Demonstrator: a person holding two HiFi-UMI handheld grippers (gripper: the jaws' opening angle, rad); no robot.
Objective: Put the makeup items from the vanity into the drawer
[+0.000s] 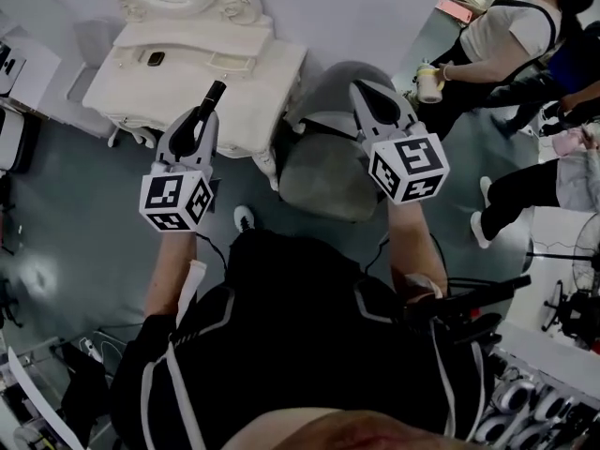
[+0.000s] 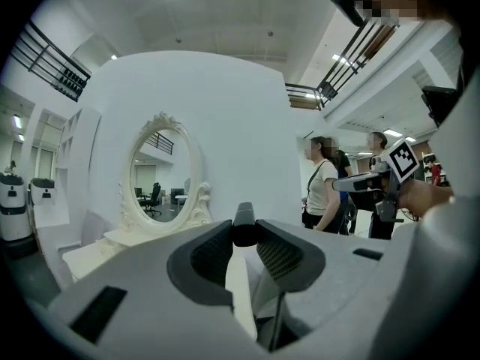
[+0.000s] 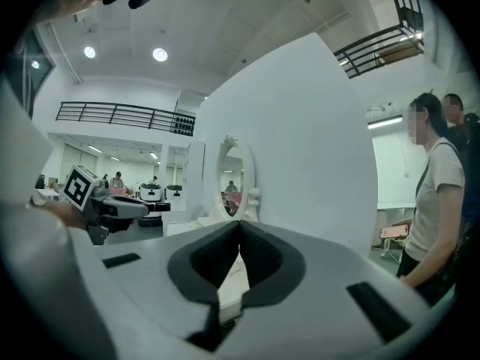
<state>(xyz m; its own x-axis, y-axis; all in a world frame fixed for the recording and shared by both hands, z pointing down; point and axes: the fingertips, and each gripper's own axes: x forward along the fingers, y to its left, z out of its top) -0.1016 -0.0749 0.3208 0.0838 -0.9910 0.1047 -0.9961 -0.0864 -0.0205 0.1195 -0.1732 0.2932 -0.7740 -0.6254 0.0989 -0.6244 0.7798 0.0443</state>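
The cream vanity [image 1: 239, 78] with its carved oval mirror [image 2: 157, 172] stands against the white wall, and a grey padded stool [image 1: 328, 176] sits just beside its right end. A bystander in a white top [image 1: 506, 31] stands well off to the right. The left gripper [image 1: 200, 120] is held above the vanity's front edge, its jaws pinching a slim black makeup tube [image 2: 244, 217] that points up and forward. The right gripper [image 3: 239, 229] hangs over the stool, jaws pressed together with nothing between them. A small dark item [image 1: 155, 59] lies on the vanity top.
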